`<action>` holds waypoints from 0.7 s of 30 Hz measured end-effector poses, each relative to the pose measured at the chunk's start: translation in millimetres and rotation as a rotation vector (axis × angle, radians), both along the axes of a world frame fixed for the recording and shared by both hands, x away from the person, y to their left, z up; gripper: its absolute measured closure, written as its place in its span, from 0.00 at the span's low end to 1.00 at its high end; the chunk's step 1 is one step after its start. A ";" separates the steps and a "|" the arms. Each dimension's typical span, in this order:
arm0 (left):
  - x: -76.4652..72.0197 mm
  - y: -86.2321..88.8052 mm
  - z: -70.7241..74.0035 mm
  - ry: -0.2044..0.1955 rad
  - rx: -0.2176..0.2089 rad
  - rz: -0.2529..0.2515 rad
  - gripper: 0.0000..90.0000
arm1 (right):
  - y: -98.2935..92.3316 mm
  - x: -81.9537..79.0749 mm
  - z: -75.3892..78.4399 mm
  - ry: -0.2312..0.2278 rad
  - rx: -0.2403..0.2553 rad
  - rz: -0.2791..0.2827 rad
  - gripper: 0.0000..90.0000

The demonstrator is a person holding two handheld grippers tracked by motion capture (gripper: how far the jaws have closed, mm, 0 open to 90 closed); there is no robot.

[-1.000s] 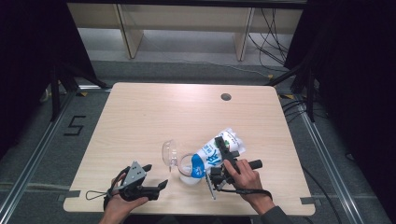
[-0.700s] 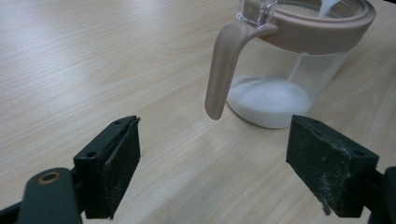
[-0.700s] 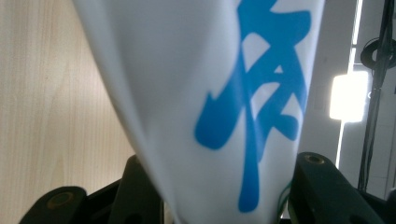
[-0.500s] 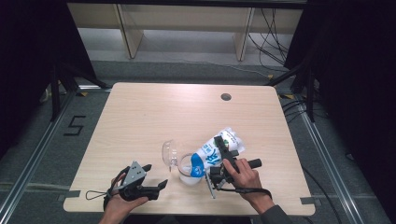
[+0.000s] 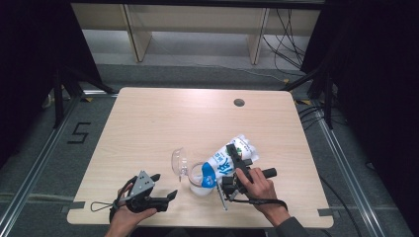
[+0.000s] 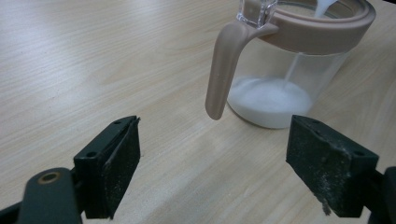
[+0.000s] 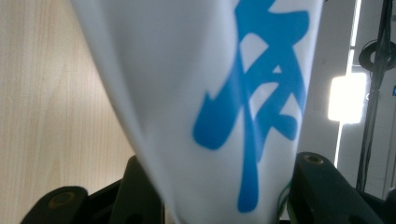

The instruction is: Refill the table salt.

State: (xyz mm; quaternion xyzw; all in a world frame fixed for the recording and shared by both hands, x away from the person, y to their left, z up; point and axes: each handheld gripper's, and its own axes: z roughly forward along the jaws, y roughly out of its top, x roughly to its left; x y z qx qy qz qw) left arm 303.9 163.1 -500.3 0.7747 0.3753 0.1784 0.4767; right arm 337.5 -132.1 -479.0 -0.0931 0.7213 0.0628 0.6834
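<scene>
A white carton with blue print (image 5: 225,163) (image 7: 210,93) is tipped leftward and down over a clear pitcher (image 5: 197,180) (image 6: 289,70) with a beige rim and handle (image 6: 223,70). My right gripper (image 5: 231,159) (image 7: 219,196) is shut on the carton's body. A thin white stream (image 6: 295,67) falls into the pitcher, where white liquid (image 6: 271,100) covers the bottom. The pitcher's clear lid (image 5: 178,160) stands flipped open on its left side. My left gripper (image 5: 165,186) (image 6: 224,172) rests near the table's front edge, left of the pitcher, open with nothing between its jaws.
The wooden table (image 5: 163,123) has a small round cable hole (image 5: 239,102) at the back right. Shelving and cables lie on the floor beyond the table's far edge.
</scene>
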 end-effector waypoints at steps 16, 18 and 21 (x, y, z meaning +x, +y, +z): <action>-0.7 0.1 0.4 -0.006 -0.002 0.000 0.19 | -0.4 -0.2 1.1 -0.005 -0.008 -0.002 0.68; -0.6 0.8 0.6 -0.006 0.007 -0.003 0.19 | -0.5 0.7 0.6 -0.008 0.002 0.008 0.68; -0.7 0.1 0.3 -0.006 -0.001 0.000 0.19 | -0.7 1.7 3.4 -0.023 -0.029 0.025 0.68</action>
